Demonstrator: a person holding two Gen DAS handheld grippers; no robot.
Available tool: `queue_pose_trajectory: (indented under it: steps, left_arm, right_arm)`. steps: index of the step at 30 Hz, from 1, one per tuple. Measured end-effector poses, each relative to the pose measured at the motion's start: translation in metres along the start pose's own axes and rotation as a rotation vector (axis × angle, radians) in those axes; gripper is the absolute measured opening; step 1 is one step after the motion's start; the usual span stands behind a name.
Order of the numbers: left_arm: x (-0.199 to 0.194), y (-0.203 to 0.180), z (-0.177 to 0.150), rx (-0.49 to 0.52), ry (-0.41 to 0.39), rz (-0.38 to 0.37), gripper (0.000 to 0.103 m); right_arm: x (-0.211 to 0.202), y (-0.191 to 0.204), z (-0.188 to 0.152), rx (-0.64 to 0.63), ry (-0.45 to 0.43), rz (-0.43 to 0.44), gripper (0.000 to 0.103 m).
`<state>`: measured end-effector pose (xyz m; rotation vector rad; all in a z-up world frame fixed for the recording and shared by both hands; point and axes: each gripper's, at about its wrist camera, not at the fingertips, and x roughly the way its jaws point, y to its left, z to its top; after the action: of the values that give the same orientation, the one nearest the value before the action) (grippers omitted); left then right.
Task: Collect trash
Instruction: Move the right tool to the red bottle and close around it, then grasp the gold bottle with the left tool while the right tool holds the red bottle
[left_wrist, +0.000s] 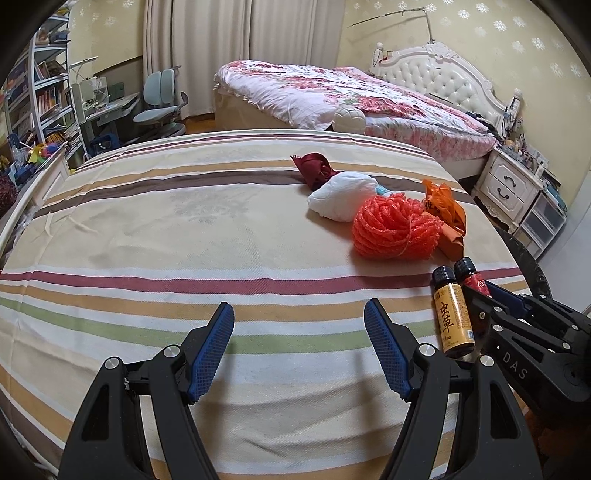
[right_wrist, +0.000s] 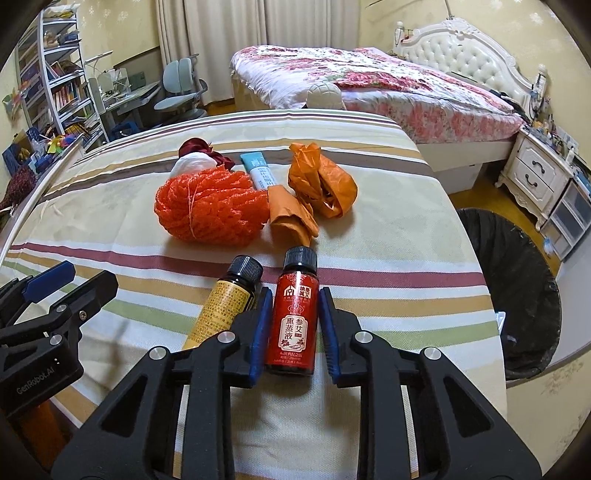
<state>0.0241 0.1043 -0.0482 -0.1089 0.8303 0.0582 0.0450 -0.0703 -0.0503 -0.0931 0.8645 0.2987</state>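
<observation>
The right claw (right_wrist: 293, 325) is clamped on a small red bottle (right_wrist: 295, 317) with a black cap, its blue pads pressed against both sides of the label; the bottle lies on the striped sheet of a bed (right_wrist: 406, 236), near the front edge. Touching its left side lies a yellow bottle (right_wrist: 221, 306), also black-capped, partly hidden behind the claw's left finger. The left claw (left_wrist: 299, 347) hovers over bare sheet to the left with its fingers well apart and nothing between them. Farther back on the sheet sits a cluster of trash: an orange-red foam net (right_wrist: 210, 210), two crumpled pieces of orange paper (right_wrist: 321, 184), a white wad (left_wrist: 340, 195), a dark red crumpled piece (left_wrist: 314, 170) and a teal-and-white packet (right_wrist: 258, 170) whose near end is covered by the paper. From the right wrist view the white wad and the dark red piece are mostly hidden behind the net. To the right of the bed, on the floor, stands a bin lined with a black bag (right_wrist: 517, 295), cut off by the picture's edge. Across the room are a second bed with a floral quilt (left_wrist: 351, 96) and a white tufted headboard, a white nightstand (left_wrist: 509, 184), cream curtains, a blue-grey chair (left_wrist: 162, 99) and a bookshelf on the far left, its contents too small to make out.
</observation>
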Motion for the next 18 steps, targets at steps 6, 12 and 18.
queue_pose_trajectory:
  steps: [6, 12, 18]
  left_arm:
    - [-0.001, -0.009, -0.002, 0.008, 0.003, -0.010, 0.071]
    - [-0.004, -0.025, -0.002, 0.027, 0.001, -0.034, 0.071]
    - [-0.007, -0.045, -0.002, 0.065, -0.003, -0.053, 0.071]
  right_arm:
    - [-0.005, -0.015, -0.006, 0.022, -0.005, -0.018, 0.025]
    - [-0.010, -0.035, -0.012, 0.048, -0.010, -0.043, 0.025]
    - [-0.015, -0.052, -0.018, 0.074, -0.015, -0.048, 0.025]
